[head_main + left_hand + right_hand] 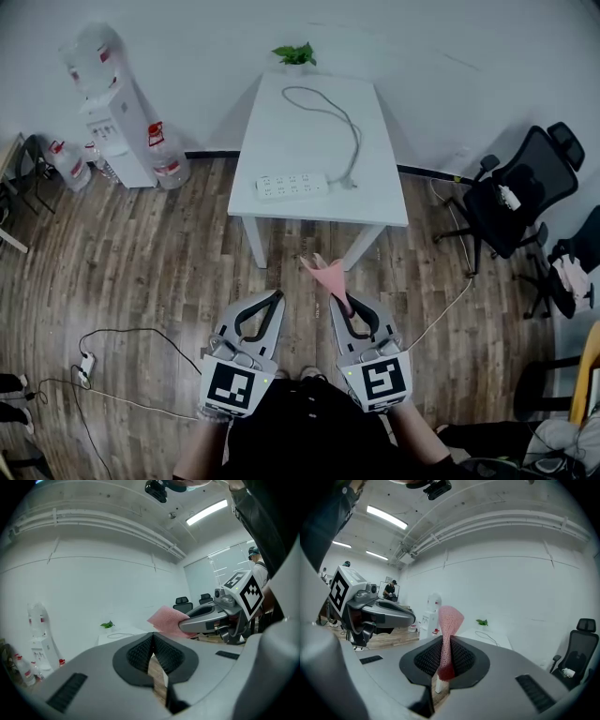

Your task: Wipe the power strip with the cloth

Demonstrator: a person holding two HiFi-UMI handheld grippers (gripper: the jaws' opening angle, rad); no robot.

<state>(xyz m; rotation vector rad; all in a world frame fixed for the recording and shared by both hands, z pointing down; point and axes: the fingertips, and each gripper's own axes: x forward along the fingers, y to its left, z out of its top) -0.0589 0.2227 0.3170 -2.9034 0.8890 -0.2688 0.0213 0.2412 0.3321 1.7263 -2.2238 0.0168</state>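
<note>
A white power strip (291, 186) lies near the front edge of the white table (281, 112), and its grey cable (330, 114) loops toward the far end. Both grippers hang over the wooden floor, short of the table. My right gripper (341, 302) is shut on a pink cloth (324, 273), which sticks up from between the jaws (449, 620). My left gripper (277, 296) is beside it, shut with nothing in it (152, 638). The left gripper view shows the cloth (165, 619) in the right gripper (206, 618). The power strip is hidden in both gripper views.
A small green plant (295, 54) stands at the table's far edge. A water dispenser (117, 122) with bottles stands at the left wall. Black office chairs (520, 192) are at the right. A cable and adapter (86, 364) lie on the floor at the left.
</note>
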